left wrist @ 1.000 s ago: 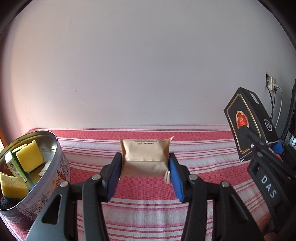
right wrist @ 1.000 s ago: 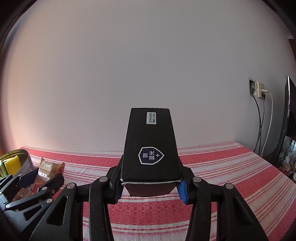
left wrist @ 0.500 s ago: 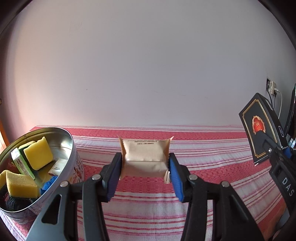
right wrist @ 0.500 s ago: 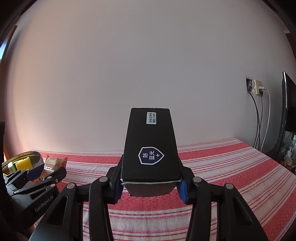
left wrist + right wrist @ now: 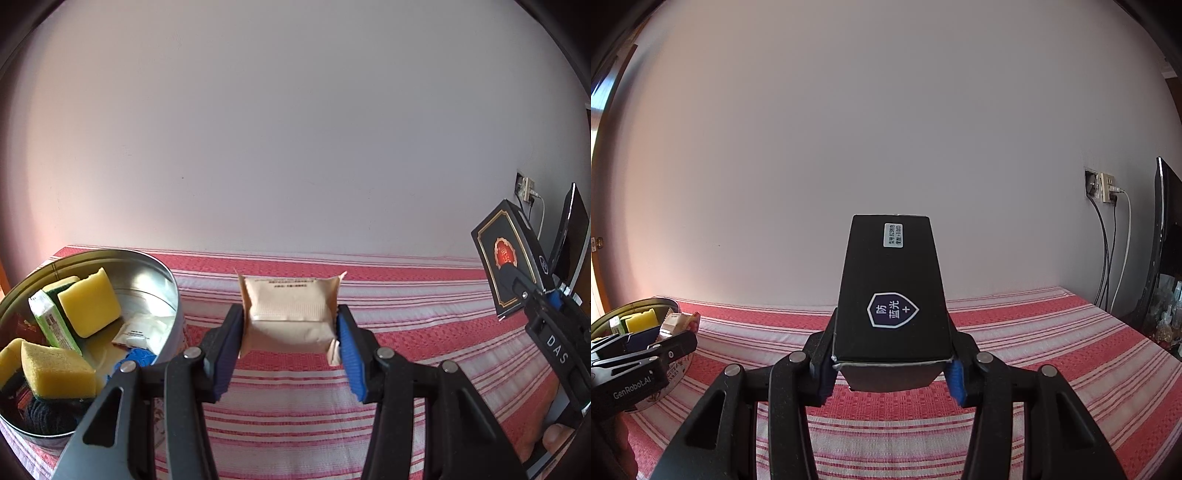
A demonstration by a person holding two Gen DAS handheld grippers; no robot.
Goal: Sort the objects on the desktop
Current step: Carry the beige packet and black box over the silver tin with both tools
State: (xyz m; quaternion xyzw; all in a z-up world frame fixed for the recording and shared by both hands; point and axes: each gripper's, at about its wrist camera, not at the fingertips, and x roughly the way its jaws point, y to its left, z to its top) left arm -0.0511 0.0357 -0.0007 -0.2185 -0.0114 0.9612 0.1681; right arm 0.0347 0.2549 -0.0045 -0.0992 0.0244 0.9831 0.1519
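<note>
Left wrist view: left tool (image 5: 290, 334) clamps a beige packet (image 5: 290, 314) above the striped tabletop (image 5: 406, 314), beside the round tin (image 5: 173, 295). Right tool (image 5: 892, 369) grips a black box (image 5: 890, 288).

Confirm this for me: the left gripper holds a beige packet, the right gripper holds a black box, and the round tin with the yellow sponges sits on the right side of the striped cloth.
One thing is wrong: the tin sits on the left side of the cloth, as the left wrist view shows. The rest holds: the left gripper holds the packet, and the right gripper holds the box.
</note>
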